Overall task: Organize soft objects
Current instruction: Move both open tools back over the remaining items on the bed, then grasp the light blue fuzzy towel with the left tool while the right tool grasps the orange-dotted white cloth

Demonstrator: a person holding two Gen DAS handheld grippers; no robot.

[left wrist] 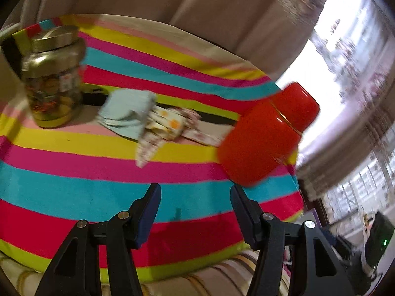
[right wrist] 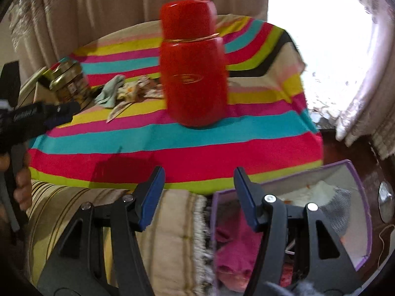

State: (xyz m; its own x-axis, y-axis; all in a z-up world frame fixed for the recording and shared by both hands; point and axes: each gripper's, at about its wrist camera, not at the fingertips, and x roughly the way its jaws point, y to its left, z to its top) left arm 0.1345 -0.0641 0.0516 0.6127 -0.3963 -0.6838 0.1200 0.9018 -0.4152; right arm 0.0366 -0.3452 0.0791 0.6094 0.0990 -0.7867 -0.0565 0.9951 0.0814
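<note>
A pale blue folded cloth [left wrist: 126, 113] and a floral patterned cloth [left wrist: 164, 129] lie together on the striped tablecloth [left wrist: 98, 190]; they also show in the right wrist view as the blue cloth [right wrist: 109, 92] and the floral cloth [right wrist: 133, 91]. My left gripper [left wrist: 195, 197] is open and empty, low over the cloth's near side. My right gripper [right wrist: 198, 180] is open and empty above the table's front edge and a purple-rimmed box [right wrist: 360, 197] holding a pink soft item [right wrist: 234, 249] and a white one [right wrist: 318, 192].
A red flask [right wrist: 195, 74] stands mid-table, right of the cloths, and shows in the left wrist view [left wrist: 266, 133]. A gold-lidded glass jar [left wrist: 53, 79] stands at the left. Beige curtains [left wrist: 197, 5] hang behind. The left gripper's body [right wrist: 37, 118] enters from the left.
</note>
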